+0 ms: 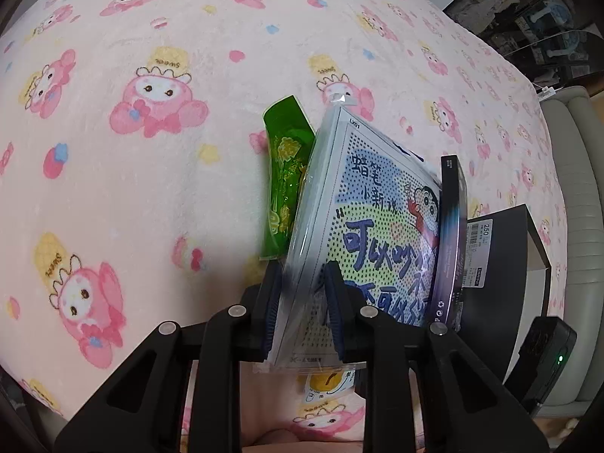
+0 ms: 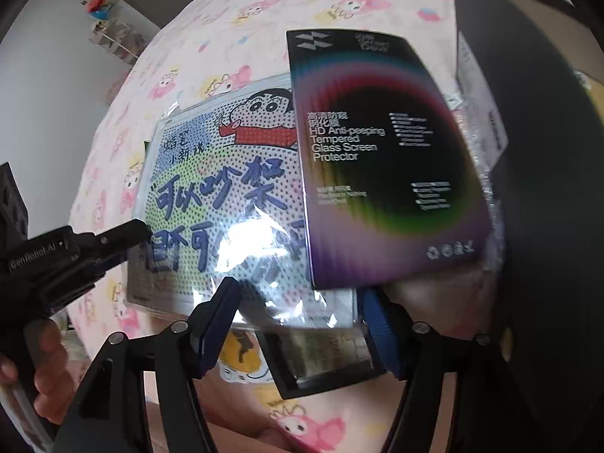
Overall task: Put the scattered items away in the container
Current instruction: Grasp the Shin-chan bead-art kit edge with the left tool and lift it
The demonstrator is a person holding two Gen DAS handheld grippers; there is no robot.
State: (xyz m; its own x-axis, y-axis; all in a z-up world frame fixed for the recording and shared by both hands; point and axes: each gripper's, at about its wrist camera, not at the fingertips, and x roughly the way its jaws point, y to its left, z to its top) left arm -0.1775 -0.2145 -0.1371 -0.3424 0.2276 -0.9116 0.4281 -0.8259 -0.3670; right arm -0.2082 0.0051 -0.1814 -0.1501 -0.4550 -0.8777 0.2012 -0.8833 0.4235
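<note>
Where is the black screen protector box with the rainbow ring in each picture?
Left wrist view: black rainbow-ringed screen protector box, seen edge-on, right of centre.
Right wrist view: same box, face-on, centre-right.
Shared landmark: the cartoon bead-art pack in clear plastic, overlapping its left side.

flat plastic-wrapped cartoon bead-art panel (image 1: 362, 226) on the pink cartoon-print blanket (image 1: 132, 170), green foil packet (image 1: 285, 173) left of it, dark rectangular screen-protector box (image 1: 451, 241) right, black cardboard box (image 1: 502, 275) further right.

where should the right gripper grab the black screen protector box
Take the screen protector box by its near bottom edge, coming from below with the open right gripper. It is thin, flat and tilted, leaning over the cartoon pack, so one jaw should go over its printed face and one behind it.
</note>
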